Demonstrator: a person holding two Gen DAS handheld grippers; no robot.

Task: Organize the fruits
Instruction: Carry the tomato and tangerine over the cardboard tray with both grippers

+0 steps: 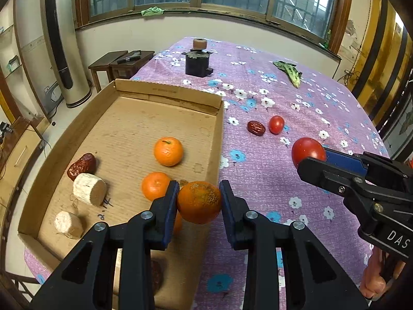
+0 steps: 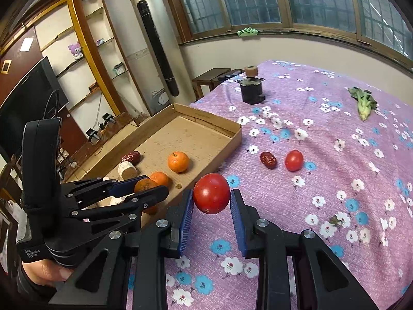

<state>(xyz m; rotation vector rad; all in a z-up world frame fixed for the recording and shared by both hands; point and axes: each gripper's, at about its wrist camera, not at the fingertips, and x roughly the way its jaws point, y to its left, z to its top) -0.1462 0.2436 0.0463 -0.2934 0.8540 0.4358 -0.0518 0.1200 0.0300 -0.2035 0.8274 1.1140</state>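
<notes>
Left wrist shows left gripper [image 1: 198, 201] jaws clamping a blemished orange [image 1: 199, 202]; right gripper [image 2: 211, 200] jaws clamp a glossy tomato [image 2: 211, 193].

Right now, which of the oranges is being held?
The blotchy orange, clamped between the left gripper fingers above the cardboard tray edge. The two clean oranges lie loose inside the tray.

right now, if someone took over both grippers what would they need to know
Left gripper: shut on a blemished orange, held over the cardboard tray near its right wall.
Right gripper: shut on a large tomato, held above the floral cloth just right of the tray.
Done: two oranges, a red date and two pale cylinders lie in the tray.
Left: put down both held fruits, then fetch the loose date and small tomato on the cloth.
</notes>
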